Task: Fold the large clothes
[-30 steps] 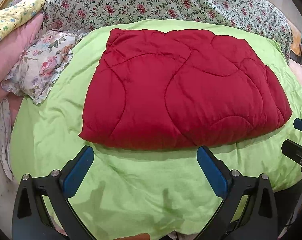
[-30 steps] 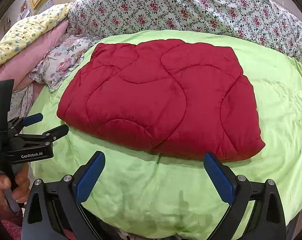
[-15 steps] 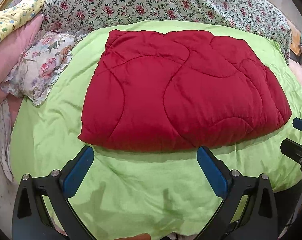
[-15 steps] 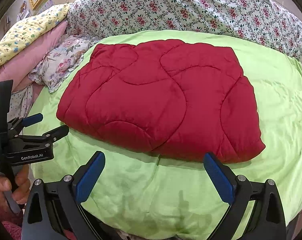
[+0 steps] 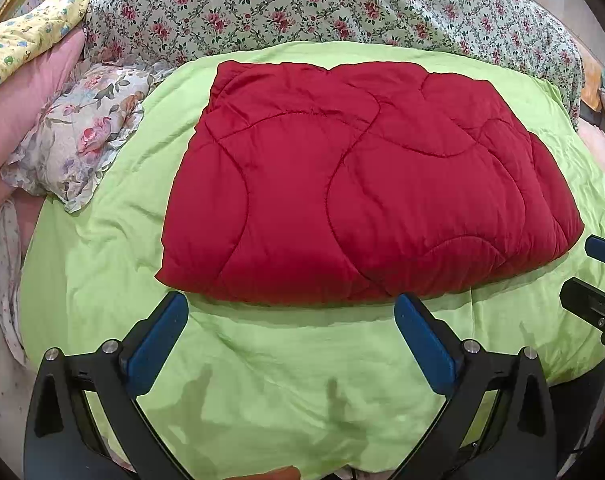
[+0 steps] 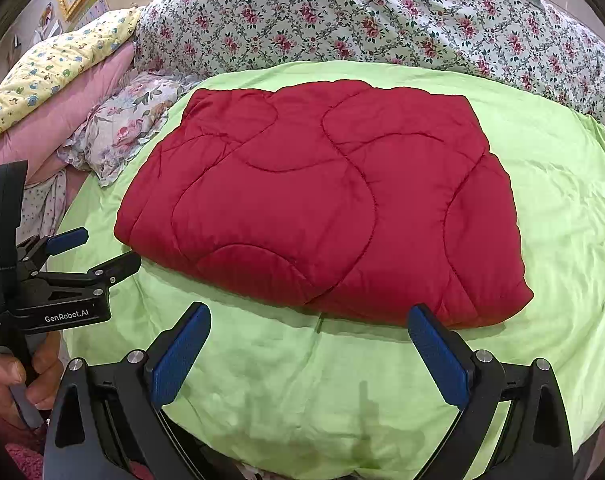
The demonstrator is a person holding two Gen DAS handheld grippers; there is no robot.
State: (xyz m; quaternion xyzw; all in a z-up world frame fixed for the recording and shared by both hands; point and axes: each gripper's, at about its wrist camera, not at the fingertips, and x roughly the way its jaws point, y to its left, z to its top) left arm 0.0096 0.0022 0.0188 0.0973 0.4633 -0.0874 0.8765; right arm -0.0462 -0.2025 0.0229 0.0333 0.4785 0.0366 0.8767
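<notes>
A red quilted garment or quilt (image 5: 358,188) lies folded into a flat rectangle on a lime green sheet (image 5: 286,380); it also shows in the right wrist view (image 6: 326,208). My left gripper (image 5: 290,308) is open and empty, held just short of the near edge of the red piece. My right gripper (image 6: 308,320) is open and empty, also just short of that near edge. The left gripper shows from the side in the right wrist view (image 6: 98,248), and the right gripper's fingers (image 5: 598,276) show at the right edge of the left wrist view.
A floral duvet (image 6: 382,20) lies piled behind the green sheet. A small floral pillow (image 5: 82,136), a pink cushion (image 5: 18,108) and a yellow patterned quilt (image 6: 54,72) lie at the left. The green sheet (image 6: 302,400) runs to the bed's near edge.
The view has crept slightly toward the red piece. Both grippers stay open and empty, and the red piece has not moved.
</notes>
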